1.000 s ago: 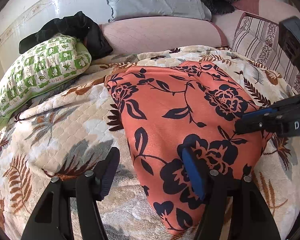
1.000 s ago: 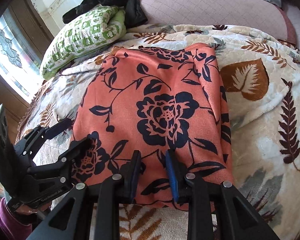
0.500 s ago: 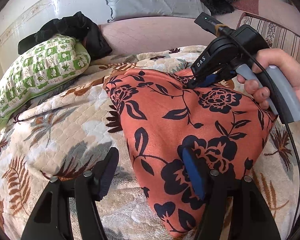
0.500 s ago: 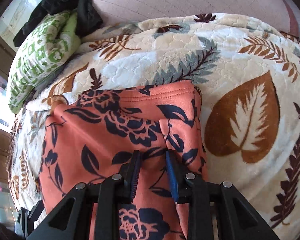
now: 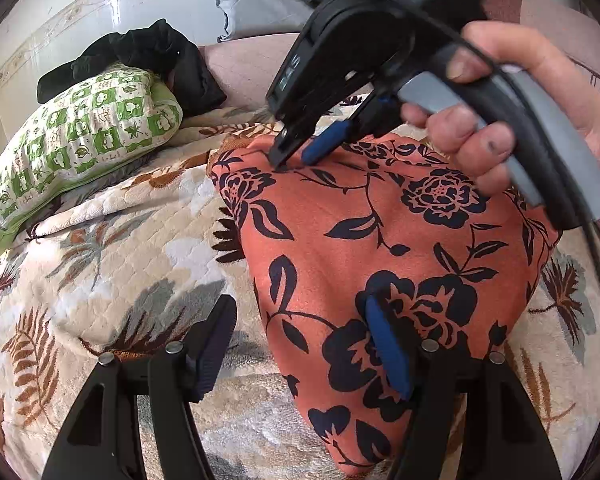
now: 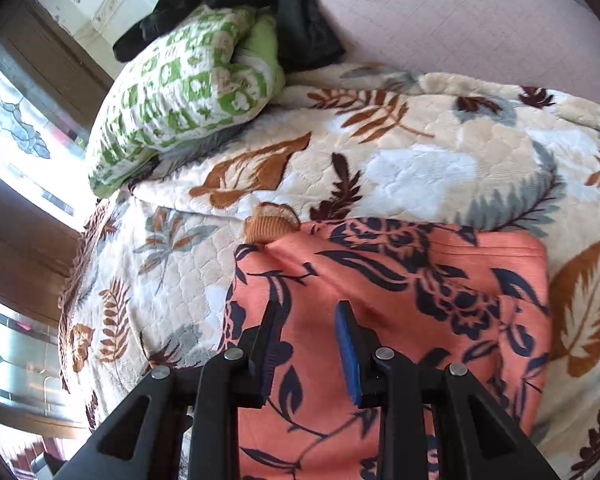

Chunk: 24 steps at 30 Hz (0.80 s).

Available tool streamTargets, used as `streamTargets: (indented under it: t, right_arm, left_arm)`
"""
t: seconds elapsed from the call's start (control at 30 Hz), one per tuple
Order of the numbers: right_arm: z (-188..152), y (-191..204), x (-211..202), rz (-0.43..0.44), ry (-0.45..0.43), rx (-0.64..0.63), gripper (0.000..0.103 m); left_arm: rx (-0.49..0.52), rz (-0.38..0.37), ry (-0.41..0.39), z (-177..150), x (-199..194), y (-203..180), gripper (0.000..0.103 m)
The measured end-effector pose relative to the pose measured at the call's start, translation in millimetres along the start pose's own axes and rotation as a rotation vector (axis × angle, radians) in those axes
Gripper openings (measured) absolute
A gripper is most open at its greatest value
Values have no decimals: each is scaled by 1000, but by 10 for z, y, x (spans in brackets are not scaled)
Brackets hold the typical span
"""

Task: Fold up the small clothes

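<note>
The orange flowered garment (image 5: 380, 248) lies folded on the leaf-patterned blanket (image 5: 100, 248), filling the middle and the 4 o'clock part of the left wrist view, its far edge near 12 o'clock. The right gripper (image 5: 296, 154) has its tips down on that far edge toward the 11 o'clock corner, jaws parted a little with no cloth visibly caught between them; the hand (image 5: 500, 120) holding it sits at 2 o'clock. The left gripper (image 5: 300, 344) rests at 6 o'clock, jaws spread, one finger on the cloth's near corner and the other on the blanket. To do this step well, I would take the whole layered edge in one bite, keep the near corner pinned, and draw the far edge straight over so the sides line up. A green checked pillow (image 5: 80, 140) and black clothing (image 5: 148, 52) lie at 10 o'clock, well apart.
</note>
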State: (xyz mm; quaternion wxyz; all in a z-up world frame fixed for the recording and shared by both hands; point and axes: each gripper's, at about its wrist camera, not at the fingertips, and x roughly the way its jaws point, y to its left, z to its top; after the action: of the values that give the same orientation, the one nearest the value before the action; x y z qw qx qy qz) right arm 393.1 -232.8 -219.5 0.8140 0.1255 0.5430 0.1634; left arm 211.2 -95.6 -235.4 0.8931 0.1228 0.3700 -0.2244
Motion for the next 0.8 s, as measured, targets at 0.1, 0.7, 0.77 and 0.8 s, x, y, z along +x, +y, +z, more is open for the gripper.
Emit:
streamTargets:
  t: [0.1, 0.7, 0.77, 0.8]
  right_arm:
    - [3, -44, 430, -26, 85, 20, 33]
    - [-716, -447, -845, -117, -73, 98, 33]
    - [-863, -519, -956, -122, -71, 121, 33]
    - [-934, -556, -996, -121, -69, 129, 33]
  left_arm:
    - [-5, 7, 2, 3, 9, 14, 68]
    - [-135, -66, 64, 113, 34, 212, 73]
    - [-185, -76, 55, 151, -6, 294, 73]
    - [-194, -72, 46, 172, -25, 323, 73]
